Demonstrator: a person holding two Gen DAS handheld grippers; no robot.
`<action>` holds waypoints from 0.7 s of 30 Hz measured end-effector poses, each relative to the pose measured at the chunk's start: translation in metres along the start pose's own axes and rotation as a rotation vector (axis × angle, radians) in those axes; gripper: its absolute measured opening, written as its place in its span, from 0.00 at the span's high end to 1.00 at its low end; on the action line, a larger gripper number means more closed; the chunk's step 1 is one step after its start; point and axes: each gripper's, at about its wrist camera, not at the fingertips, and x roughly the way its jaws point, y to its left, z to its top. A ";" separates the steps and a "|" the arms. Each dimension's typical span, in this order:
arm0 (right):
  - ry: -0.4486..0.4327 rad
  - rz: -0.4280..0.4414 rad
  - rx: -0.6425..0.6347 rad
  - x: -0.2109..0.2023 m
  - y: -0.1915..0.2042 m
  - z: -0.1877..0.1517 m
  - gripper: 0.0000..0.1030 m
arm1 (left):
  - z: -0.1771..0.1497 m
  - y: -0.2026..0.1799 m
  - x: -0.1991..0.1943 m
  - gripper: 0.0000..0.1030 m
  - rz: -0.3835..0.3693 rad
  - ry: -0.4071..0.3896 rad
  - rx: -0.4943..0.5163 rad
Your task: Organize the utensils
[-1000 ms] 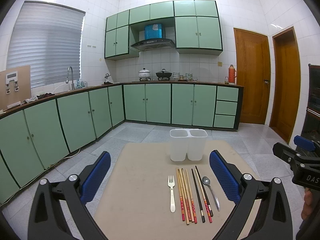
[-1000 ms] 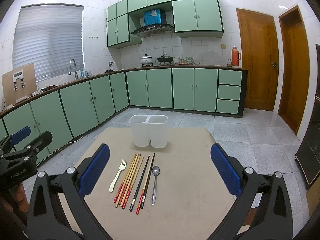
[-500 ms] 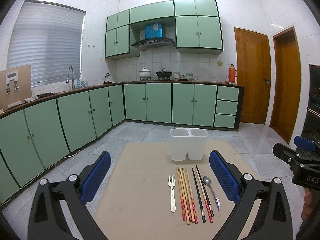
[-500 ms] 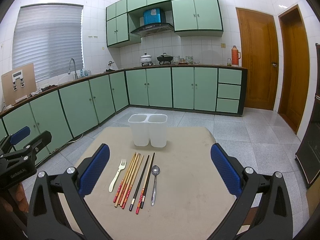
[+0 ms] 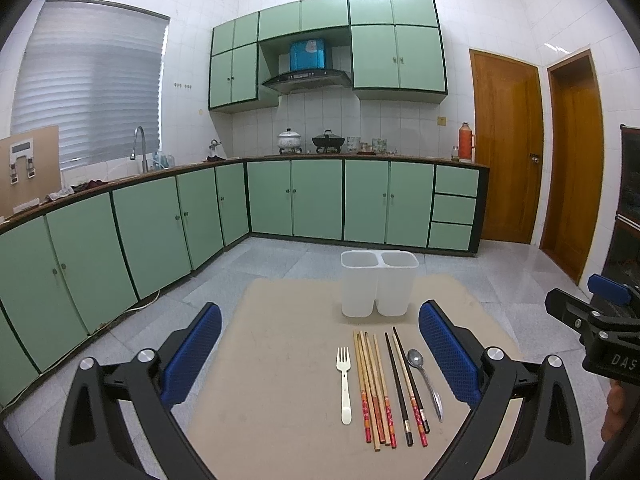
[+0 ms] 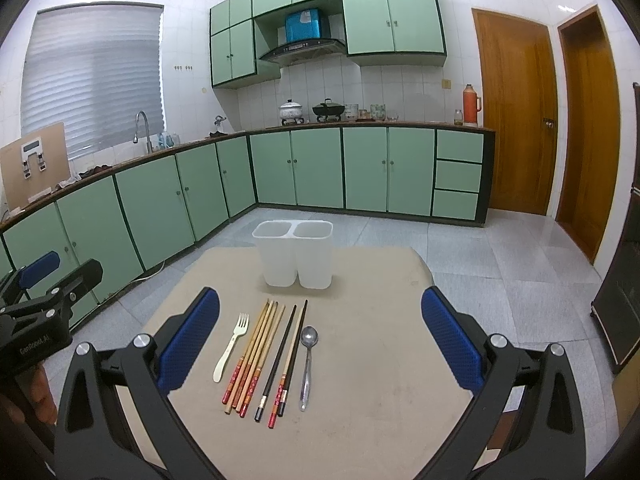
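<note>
We're hovering both grippers, left (image 5: 320,356) and right (image 6: 320,340), wide open over the chopsticks (image 6: 256,360), sizing up the 2-compartment holder (image 6: 294,254).

fork (image 5: 344,383), chopsticks (image 5: 387,388), spoon (image 5: 425,381) – flat before white holder (image 5: 377,283).

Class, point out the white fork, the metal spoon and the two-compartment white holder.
white fork (image 6: 231,347): right wrist view, mid-handle.
metal spoon (image 6: 309,336): right wrist view, bowl.
two-compartment white holder (image 5: 378,292): left wrist view, front wall.
</note>
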 end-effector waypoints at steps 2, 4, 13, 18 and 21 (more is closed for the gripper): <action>0.015 -0.010 -0.004 0.008 -0.001 -0.002 0.05 | 0.000 0.000 0.009 0.06 0.007 0.017 0.007; 0.031 -0.018 -0.003 0.017 -0.002 -0.004 0.05 | -0.002 0.003 0.019 0.06 0.015 0.037 0.006; 0.186 -0.067 0.002 0.092 -0.011 -0.029 0.05 | -0.033 0.018 0.107 0.06 0.083 0.222 0.029; 0.293 -0.075 -0.029 0.142 -0.006 -0.048 0.13 | -0.059 0.021 0.159 0.06 0.091 0.331 0.044; 0.390 -0.054 -0.045 0.176 -0.004 -0.061 0.28 | -0.072 0.022 0.185 0.06 0.077 0.398 0.039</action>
